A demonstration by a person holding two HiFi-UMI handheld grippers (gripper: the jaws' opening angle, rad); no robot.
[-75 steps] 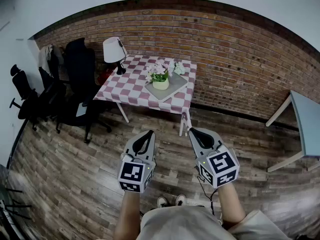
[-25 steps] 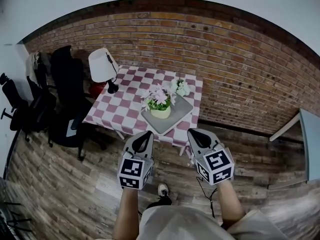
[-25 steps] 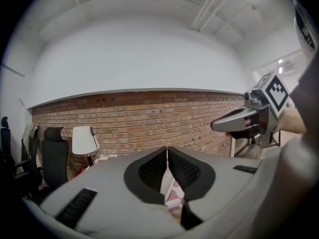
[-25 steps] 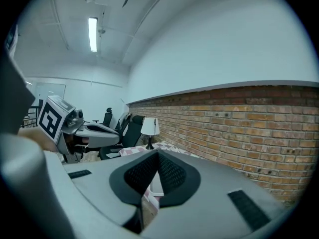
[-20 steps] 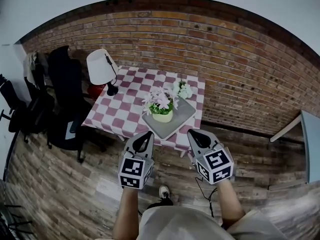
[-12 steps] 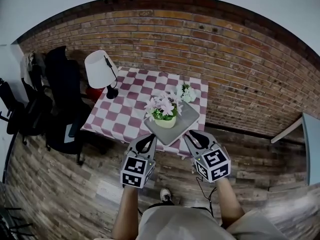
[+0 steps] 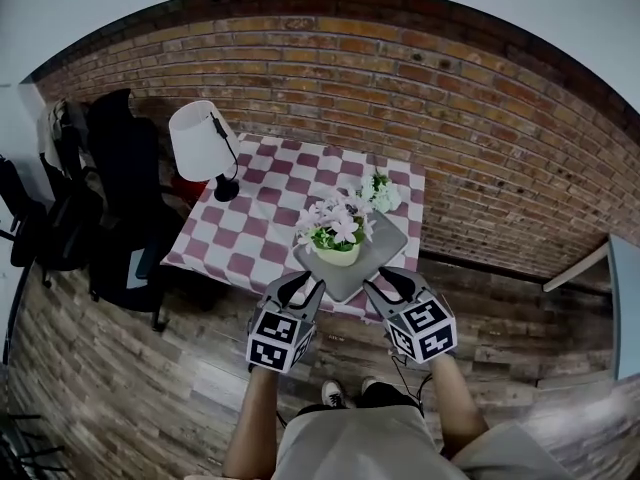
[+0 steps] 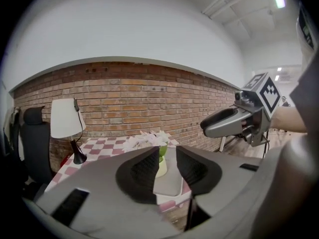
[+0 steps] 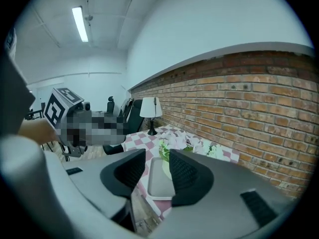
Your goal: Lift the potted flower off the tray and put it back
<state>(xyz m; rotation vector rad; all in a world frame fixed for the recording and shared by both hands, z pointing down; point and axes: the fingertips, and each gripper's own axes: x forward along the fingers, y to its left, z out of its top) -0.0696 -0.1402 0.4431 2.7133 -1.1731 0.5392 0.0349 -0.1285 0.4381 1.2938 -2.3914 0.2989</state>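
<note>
The potted flower (image 7: 337, 234), pink-white blooms in a pale yellow pot, stands on a grey tray (image 7: 386, 247) on the checked table. Both grippers hover just short of the table's near edge, apart from the pot. My left gripper (image 7: 300, 288) is at the tray's left front, my right gripper (image 7: 386, 284) at its right front. The jaws of both are opening, with nothing between them. In the left gripper view the pot (image 8: 162, 167) and tray (image 8: 172, 182) show through the gap of the left gripper (image 8: 168, 153). The right gripper (image 9: 157, 157) frames the tray (image 9: 160, 184) and flowers (image 9: 173, 143).
The red-and-white checked table (image 7: 262, 220) also bears a white lamp (image 7: 200, 133) at its far left and a small white flower pot (image 7: 380, 194) behind the tray. Black chairs (image 7: 110, 178) stand left, a brick wall (image 7: 400, 98) runs behind, and another table's corner (image 7: 625, 298) shows right.
The table has come much closer as the person walked up. Both grippers moved forward and down to its near edge, and their jaws went from shut to open.
</note>
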